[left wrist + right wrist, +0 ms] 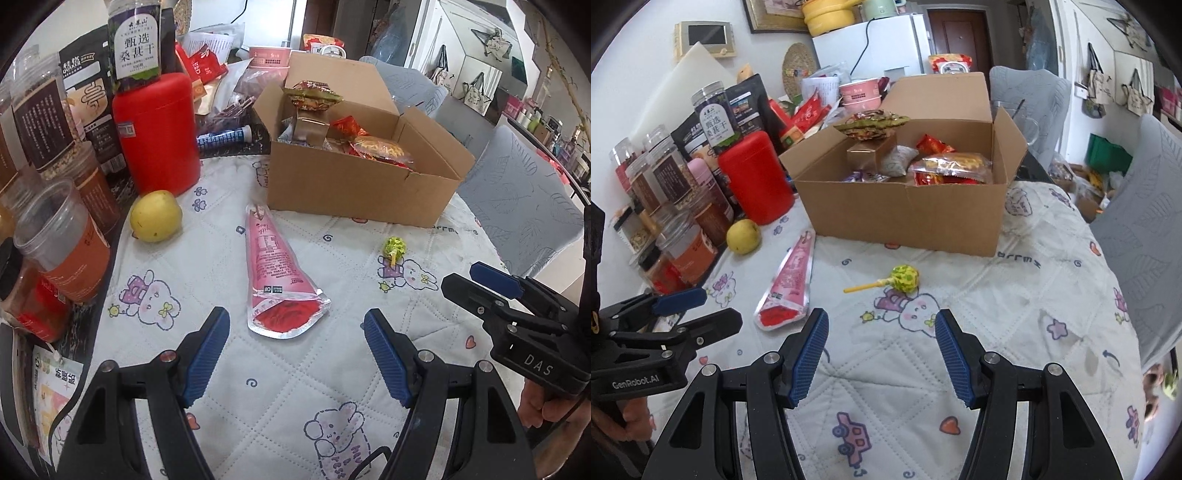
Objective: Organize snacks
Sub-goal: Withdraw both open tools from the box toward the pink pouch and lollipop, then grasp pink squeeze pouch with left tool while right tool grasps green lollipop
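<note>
While both my left gripper [295, 354] and right gripper [882, 354] hang spread apart and empty, I see the pink cone-shaped foil snack pouch [279, 273] and green-wrapped yellow-stick lollipop [903, 278] lying on the quilted cloth before the open brown cardboard box [905, 218]; a yellow pear [156, 216] and red plastic canister [157, 133] stand left of that box.

The box [905, 206] sits at twelve o'clock on the cloth [1015, 332], holding snack packs [951, 168]. Before it lie the lollipop [905, 277] and, at ten o'clock of that, the pouch [790, 284]. The pear [743, 236] lies at ten o'clock of the pouch, with the canister [755, 177] just behind and jars [687, 247] at nine o'clock.
</note>
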